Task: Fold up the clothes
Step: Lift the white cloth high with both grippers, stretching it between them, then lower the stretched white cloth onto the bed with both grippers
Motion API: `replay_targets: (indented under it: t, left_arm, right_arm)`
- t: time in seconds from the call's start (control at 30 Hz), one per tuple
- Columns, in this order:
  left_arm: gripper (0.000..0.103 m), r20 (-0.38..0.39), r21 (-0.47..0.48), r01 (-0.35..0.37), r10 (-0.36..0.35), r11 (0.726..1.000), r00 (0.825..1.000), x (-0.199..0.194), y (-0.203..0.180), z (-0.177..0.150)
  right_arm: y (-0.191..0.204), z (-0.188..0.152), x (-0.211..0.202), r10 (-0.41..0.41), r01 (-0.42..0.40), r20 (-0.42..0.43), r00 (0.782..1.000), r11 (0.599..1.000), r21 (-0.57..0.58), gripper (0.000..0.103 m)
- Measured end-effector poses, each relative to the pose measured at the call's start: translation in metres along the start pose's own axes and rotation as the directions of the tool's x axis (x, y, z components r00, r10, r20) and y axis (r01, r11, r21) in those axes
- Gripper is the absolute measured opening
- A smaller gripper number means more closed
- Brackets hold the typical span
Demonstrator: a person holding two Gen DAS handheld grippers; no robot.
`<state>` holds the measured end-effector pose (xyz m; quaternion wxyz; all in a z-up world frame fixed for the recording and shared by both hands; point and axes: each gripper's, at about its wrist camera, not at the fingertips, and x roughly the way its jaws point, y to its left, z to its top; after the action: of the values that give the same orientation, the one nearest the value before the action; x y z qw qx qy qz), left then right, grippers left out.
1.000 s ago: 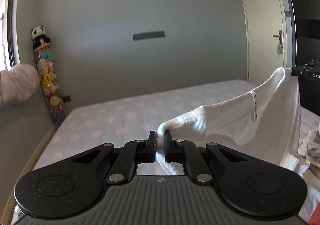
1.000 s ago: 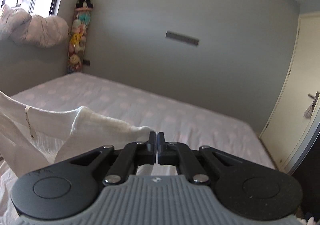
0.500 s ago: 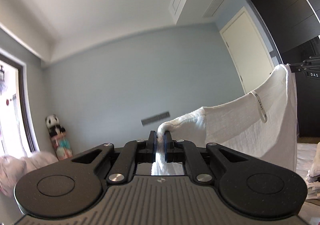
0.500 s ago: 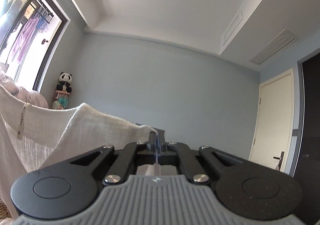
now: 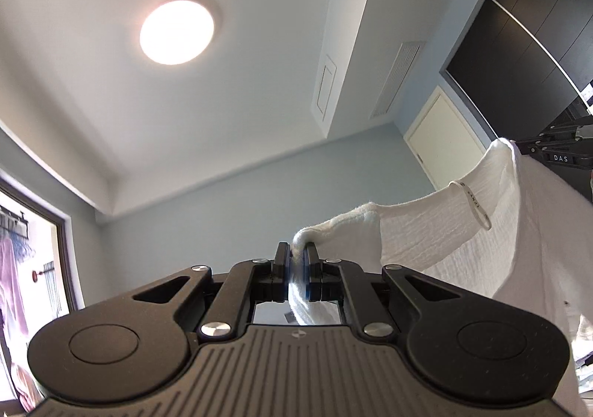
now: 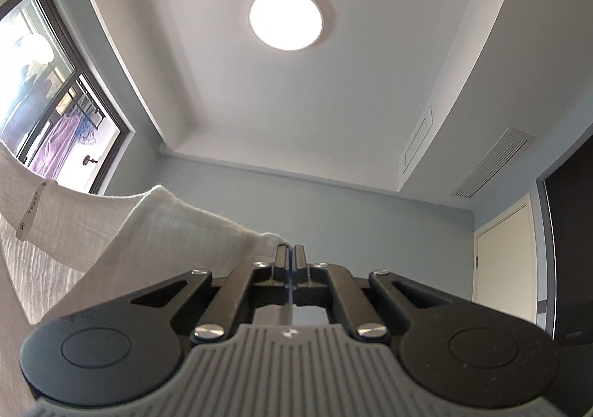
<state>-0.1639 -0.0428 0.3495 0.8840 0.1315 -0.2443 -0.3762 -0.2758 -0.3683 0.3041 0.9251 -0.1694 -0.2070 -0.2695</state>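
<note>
One white crinkle-textured cotton garment, held aloft between two grippers, sagging in the middle. Narrow neck-loop tag sewn at collar, lettering reading roughly "TPNY", two small round marks at its ends in right wrist view. Left black plastic gripper: clamped on a bunched shoulder edge. Right black plastic gripper: pressed together on a thin fabric edge; label "DAS" legible on its body in left wrist view. Overhead: one round glowing ceiling lamp, one slatted vent, one cream door.
</note>
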Motion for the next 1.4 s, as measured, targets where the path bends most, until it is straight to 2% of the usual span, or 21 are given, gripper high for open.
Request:
replay_targets:
  t: [0.2, 0.33, 0.43, 0.57, 0.67, 0.73, 0.83, 0.97, 1.1, 1.17, 1.23, 1.33, 1.4]
  left_arm:
    - [0.005, 0.032, -0.004, -0.014, 0.014, 1.000, 0.999, -0.007, 0.004, 0.011]
    - [0.005, -0.001, -0.017, -0.010, 0.010, 1.000, 1.000, 0.000, 0.008, 0.002]
    - [0.005, -0.069, -0.033, 0.003, -0.006, 0.999, 0.998, 0.009, 0.013, -0.017]
    - [0.005, -0.177, -0.044, 0.032, -0.039, 0.999, 0.983, 0.046, 0.009, -0.054]
    - [0.005, -0.265, -0.039, 0.056, -0.064, 0.998, 0.962, 0.081, 0.005, -0.087]
    - [0.005, -0.328, -0.049, 0.075, -0.087, 0.996, 0.941, 0.109, 0.005, -0.113]
    - [0.005, -0.418, -0.078, 0.102, -0.125, 0.992, 0.900, 0.147, 0.000, -0.154]
    - [0.005, -0.527, -0.100, 0.117, -0.152, 0.988, 0.836, 0.190, -0.012, -0.219]
    - [0.005, -0.629, -0.117, 0.100, -0.152, 0.988, 0.763, 0.233, -0.017, -0.284]
    - [0.005, -0.673, -0.154, 0.097, -0.176, 0.983, 0.718, 0.240, -0.014, -0.322]
    - [0.005, -0.725, -0.129, 0.121, -0.177, 0.984, 0.666, 0.243, -0.019, -0.357]
    - [0.005, -0.807, -0.125, 0.141, -0.183, 0.982, 0.561, 0.252, -0.028, -0.413]
    - [0.005, -0.845, -0.126, 0.135, -0.177, 0.983, 0.505, 0.258, -0.030, -0.450]
  right_arm:
    - [0.001, 0.021, -0.020, 0.018, -0.019, 0.061, 0.998, 1.000, 0.011, 0.002]
    - [0.005, 0.019, -0.023, 0.031, -0.031, 0.058, 0.998, 0.999, 0.011, 0.002]
    - [0.009, 0.004, -0.015, 0.048, -0.048, 0.002, 0.999, 0.999, 0.011, 0.002]
    - [0.018, -0.034, 0.007, 0.064, -0.063, -0.107, 0.992, 0.998, 0.012, 0.002]
    - [0.027, -0.070, 0.029, 0.069, -0.067, -0.197, 0.978, 0.998, 0.015, 0.002]
    - [0.033, -0.099, 0.044, 0.072, -0.070, -0.262, 0.962, 0.997, 0.015, 0.002]
    - [0.042, -0.147, 0.072, 0.082, -0.078, -0.367, 0.927, 0.997, 0.025, 0.002]
    - [0.059, -0.215, 0.111, 0.085, -0.079, -0.496, 0.864, 0.996, 0.034, 0.002]
    - [0.069, -0.282, 0.151, 0.033, -0.040, -0.580, 0.814, 0.999, 0.002, 0.000]
    - [0.068, -0.316, 0.176, 0.032, -0.020, -0.633, 0.774, 0.999, 0.026, 0.000]
    - [0.071, -0.353, 0.201, 0.055, -0.015, -0.696, 0.716, 0.998, 0.064, 0.000]
    - [0.089, -0.415, 0.219, 0.127, -0.055, -0.773, 0.621, 0.991, 0.119, 0.000]
    - [0.104, -0.459, 0.226, 0.182, -0.090, -0.816, 0.549, 0.983, 0.159, 0.001]
